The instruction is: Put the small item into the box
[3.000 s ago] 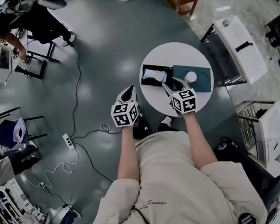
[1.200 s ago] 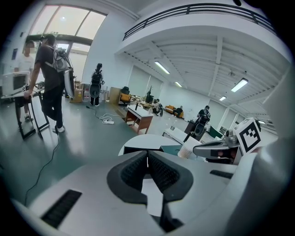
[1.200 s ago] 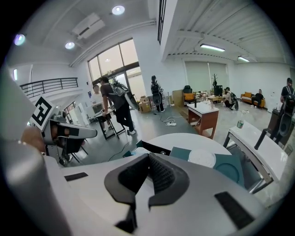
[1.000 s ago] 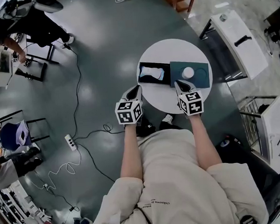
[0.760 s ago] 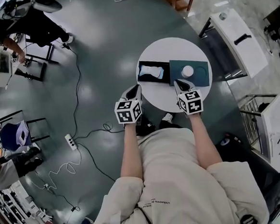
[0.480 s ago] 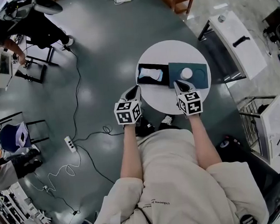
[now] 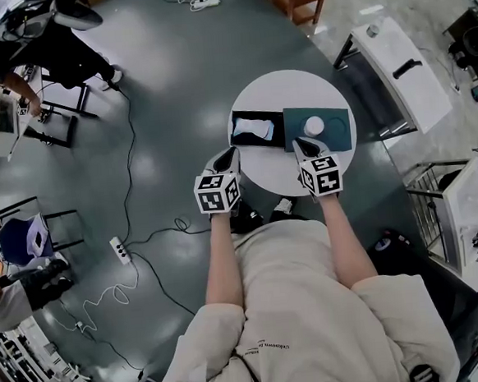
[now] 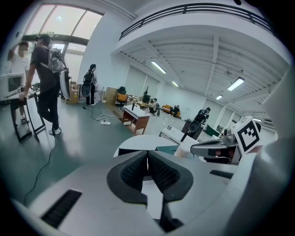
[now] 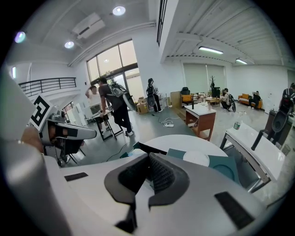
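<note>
Small item (image 7: pixel 314 126): white, round, lying on the teal tray (image 7: pixel 337 133), which is occupying the right half of the round white table (image 7: pixel 274 165).

Box (image 7: pixel 278 125): black, open, sitting just left of the tray (a pale white-and-blue bundle (image 7: pixel 253 130) is lying inside).

Right gripper (image 7: pixel 299 144): pointing at the tray's near edge, just short of the small item, with its jaws pressing together on nothing.

Left gripper (image 7: pixel 230 152): hanging over the table's near-left rim, near the box, with its jaws likewise together and carrying nothing.
</note>
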Tool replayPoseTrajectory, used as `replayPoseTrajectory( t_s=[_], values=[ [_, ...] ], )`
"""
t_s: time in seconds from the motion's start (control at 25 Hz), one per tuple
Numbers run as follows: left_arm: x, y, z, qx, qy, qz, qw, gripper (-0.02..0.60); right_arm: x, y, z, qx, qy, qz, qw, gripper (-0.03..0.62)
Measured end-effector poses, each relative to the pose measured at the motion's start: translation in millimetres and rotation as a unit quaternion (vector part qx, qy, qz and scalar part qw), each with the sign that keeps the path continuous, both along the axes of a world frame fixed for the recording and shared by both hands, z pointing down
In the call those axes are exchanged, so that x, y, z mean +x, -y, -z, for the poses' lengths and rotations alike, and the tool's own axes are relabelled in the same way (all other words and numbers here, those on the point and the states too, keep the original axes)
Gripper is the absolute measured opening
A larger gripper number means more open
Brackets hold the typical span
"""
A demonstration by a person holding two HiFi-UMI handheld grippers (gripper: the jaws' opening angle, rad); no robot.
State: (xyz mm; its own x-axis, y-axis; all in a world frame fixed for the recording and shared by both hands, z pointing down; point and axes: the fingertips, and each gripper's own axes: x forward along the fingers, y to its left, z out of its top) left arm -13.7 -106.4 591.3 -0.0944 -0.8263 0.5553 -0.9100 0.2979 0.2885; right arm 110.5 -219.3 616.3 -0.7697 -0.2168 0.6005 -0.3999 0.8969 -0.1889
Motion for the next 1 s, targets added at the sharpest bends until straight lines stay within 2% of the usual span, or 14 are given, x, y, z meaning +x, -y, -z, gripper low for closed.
replayPoseTrajectory(
  t_s=[0.44, 1.0],
  values=[
    [7.6, 5.4, -1.1, 0.007, -0.004, -0.007, 0.9999, 0.021, 9.1, 2.8, -6.0, -0.026, 0.003, -0.014, 1.0, 0.035],
    [8.6, 3.9, -1.2, 0.01, -0.003, -0.006, 0.9999, 0.021, 6.8, -4.7, -8.1, -0.031, 0.002, 0.005, 1.0, 0.034]
  ],
)
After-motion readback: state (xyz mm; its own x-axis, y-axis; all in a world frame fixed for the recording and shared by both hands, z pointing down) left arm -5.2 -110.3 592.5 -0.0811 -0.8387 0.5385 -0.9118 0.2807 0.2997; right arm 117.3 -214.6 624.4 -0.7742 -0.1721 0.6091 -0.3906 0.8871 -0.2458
